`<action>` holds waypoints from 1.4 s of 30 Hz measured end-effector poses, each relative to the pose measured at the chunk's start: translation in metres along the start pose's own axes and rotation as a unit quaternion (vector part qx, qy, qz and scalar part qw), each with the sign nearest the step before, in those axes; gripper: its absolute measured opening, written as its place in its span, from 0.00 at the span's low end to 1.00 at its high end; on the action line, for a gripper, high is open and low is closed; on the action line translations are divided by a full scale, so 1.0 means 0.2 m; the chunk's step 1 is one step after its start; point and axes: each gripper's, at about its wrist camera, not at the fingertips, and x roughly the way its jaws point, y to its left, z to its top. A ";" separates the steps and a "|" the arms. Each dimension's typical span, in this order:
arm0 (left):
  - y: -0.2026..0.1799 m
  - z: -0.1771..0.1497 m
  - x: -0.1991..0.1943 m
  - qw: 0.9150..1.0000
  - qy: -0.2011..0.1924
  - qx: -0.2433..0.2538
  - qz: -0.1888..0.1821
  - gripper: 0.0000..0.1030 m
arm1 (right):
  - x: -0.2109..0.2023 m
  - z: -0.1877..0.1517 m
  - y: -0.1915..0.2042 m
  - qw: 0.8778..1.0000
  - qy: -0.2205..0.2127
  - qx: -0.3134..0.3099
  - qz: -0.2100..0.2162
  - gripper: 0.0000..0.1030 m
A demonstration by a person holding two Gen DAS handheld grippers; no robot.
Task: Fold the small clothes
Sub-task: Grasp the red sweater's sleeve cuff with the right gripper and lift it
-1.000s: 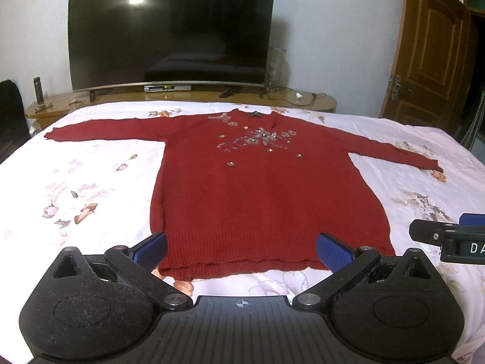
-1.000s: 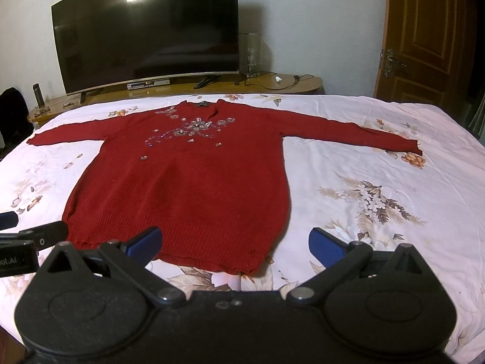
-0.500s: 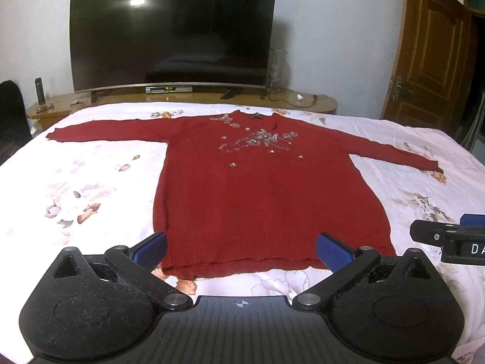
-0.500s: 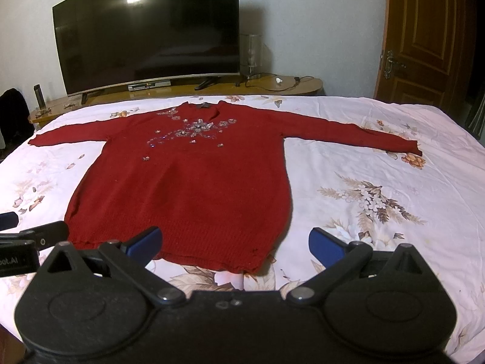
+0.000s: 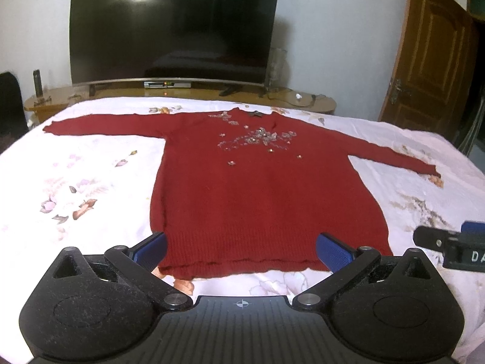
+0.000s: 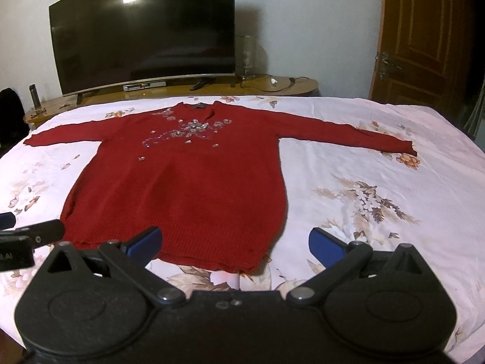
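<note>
Red sweater (image 5: 266, 194) lies flat on floral bed sheet (image 5: 75, 182), sleeves spread, beaded chest up, hem nearest both tools. Left tool (image 5: 241, 247) released, over hem. Right tool (image 6: 235, 242) released, over hem's right corner. Left view shows "DA" on right tool; right view shows "AI" on left tool. TV (image 6: 142, 27) behind.

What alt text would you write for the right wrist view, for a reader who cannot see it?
A red sweater with beaded decoration lies flat, sleeves spread, on a floral bedsheet. The right gripper is open in the foreground near the hem, holding nothing. A large dark television stands behind the bed.
</note>
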 end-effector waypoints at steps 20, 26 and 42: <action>0.05 0.47 0.82 0.997 0.018 -0.051 -0.046 1.00 | 0.55 0.32 -0.74 0.988 -0.019 0.141 -0.054 0.99; 0.16 0.55 1.13 0.997 0.064 -0.043 -0.012 1.00 | 0.80 0.45 -1.11 0.970 -0.073 0.215 -0.089 0.81; 0.40 0.53 1.49 0.990 0.091 -0.100 0.050 1.00 | 1.51 0.34 -2.00 0.872 -0.081 0.478 -0.063 0.39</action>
